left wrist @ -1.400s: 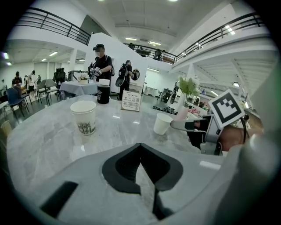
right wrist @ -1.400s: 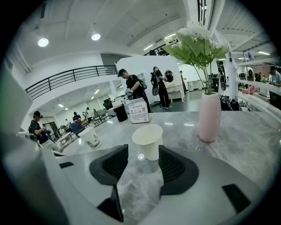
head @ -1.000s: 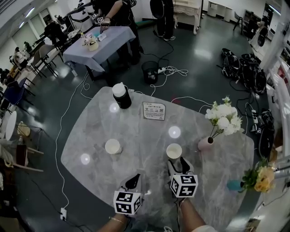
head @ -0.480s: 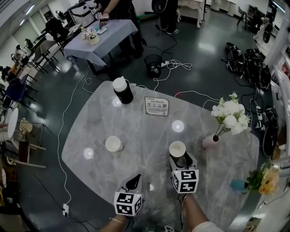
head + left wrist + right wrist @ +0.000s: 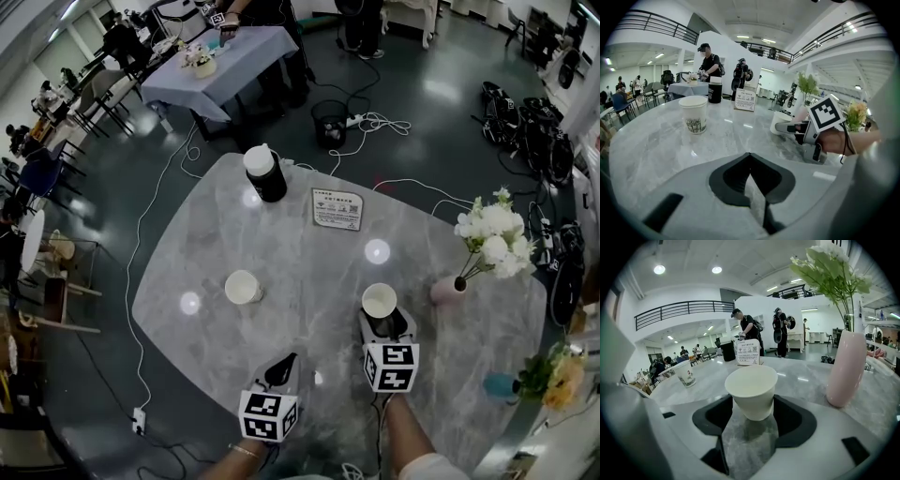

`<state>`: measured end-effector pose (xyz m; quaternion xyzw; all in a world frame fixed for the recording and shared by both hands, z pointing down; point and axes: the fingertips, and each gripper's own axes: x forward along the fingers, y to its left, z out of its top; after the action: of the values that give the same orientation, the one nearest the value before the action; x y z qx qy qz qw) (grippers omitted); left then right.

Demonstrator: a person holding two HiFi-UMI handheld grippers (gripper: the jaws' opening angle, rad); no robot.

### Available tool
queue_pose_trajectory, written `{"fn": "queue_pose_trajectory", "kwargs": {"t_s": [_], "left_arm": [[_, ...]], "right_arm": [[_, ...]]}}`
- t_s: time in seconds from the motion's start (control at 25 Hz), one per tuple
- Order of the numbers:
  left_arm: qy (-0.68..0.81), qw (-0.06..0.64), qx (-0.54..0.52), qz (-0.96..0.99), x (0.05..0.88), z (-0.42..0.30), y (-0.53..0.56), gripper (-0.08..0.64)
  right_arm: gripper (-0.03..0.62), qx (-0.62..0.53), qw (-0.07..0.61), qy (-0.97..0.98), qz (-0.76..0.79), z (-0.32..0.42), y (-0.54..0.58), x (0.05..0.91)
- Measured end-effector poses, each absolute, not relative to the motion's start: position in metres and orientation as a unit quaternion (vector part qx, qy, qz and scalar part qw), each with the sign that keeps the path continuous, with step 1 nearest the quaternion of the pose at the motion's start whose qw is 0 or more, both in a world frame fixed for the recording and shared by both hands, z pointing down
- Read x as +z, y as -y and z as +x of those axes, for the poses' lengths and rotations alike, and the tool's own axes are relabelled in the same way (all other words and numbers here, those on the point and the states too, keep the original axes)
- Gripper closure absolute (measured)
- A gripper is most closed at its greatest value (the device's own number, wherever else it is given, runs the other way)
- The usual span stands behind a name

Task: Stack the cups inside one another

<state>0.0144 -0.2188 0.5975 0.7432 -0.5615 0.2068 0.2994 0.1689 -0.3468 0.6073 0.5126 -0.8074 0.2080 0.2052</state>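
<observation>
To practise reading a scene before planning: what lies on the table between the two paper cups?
Nothing: in the head view the marble table is bare between the left-hand cup and the right-hand cup.

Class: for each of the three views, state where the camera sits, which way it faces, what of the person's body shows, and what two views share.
Head view: on the person's head, looking steeply down at the table; the forearms, left gripper and right gripper show.
Left gripper view: on the left gripper, facing across the table towards the printed cup; the right hand shows.
Right gripper view: on the right gripper, facing the plain cup between its open jaws; no body shows.
Shared: both gripper views show the printed cup.
</observation>
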Motion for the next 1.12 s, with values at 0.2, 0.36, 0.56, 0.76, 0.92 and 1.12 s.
{"fn": "queue_pose_trajectory", "kwargs": {"t_s": [0.2, 0.36, 0.56, 0.76, 0.92, 1.12], "left_arm": [[0.565, 0.299, 0.203, 0.742, 0.597, 0.011, 0.219, 0.559], [0.567, 0.301, 0.201, 0.74, 0.595, 0.009, 0.218, 0.56], [0.57, 0.302, 0.196, 0.739, 0.592, 0.004, 0.215, 0.56], [0.574, 0.302, 0.19, 0.737, 0.589, -0.003, 0.21, 0.559], [0.578, 0.303, 0.185, 0.735, 0.585, -0.009, 0.206, 0.559], [0.585, 0.301, 0.179, 0.731, 0.579, -0.02, 0.201, 0.559]], "right_arm": [[0.357, 0.21, 0.202, 0.806, 0.515, 0.168, 0.348, 0.606], [0.357, 0.207, 0.201, 0.806, 0.516, 0.168, 0.347, 0.602], [0.357, 0.204, 0.199, 0.806, 0.52, 0.167, 0.344, 0.596], [0.357, 0.199, 0.197, 0.807, 0.52, 0.162, 0.339, 0.59], [0.357, 0.195, 0.196, 0.809, 0.519, 0.157, 0.335, 0.583], [0.357, 0.192, 0.198, 0.812, 0.515, 0.148, 0.329, 0.574]]}}
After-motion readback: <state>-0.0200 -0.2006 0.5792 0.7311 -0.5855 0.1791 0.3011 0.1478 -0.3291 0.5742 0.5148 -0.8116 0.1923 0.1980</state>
